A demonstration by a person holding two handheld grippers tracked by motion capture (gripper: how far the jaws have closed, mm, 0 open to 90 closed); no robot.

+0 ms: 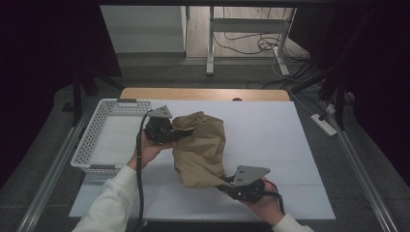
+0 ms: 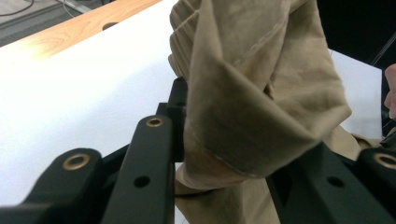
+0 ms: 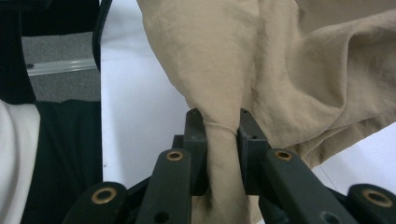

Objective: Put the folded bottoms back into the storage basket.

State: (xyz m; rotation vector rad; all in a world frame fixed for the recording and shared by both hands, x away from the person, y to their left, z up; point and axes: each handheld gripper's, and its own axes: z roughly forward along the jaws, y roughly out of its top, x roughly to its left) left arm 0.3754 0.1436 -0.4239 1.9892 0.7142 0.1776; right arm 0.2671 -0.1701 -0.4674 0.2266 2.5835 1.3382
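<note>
A tan cloth garment (image 1: 200, 147) hangs bunched over the middle of the white table (image 1: 270, 130), held up between both grippers. My left gripper (image 1: 164, 129) is shut on its upper left edge, where a ribbed hem (image 2: 184, 37) folds over the jaws. My right gripper (image 1: 231, 186) is shut on the lower right corner near the table's front edge. In the right gripper view a pinched fold of the garment (image 3: 222, 135) sits squeezed between the two black jaws. In the left gripper view the garment (image 2: 252, 93) drapes across the right jaw and hides it.
A white perforated basket (image 1: 94, 133) stands at the table's left side, just beyond my left hand. A wooden strip (image 1: 203, 94) runs along the far edge. Table legs and cables (image 1: 261, 43) lie on the floor beyond.
</note>
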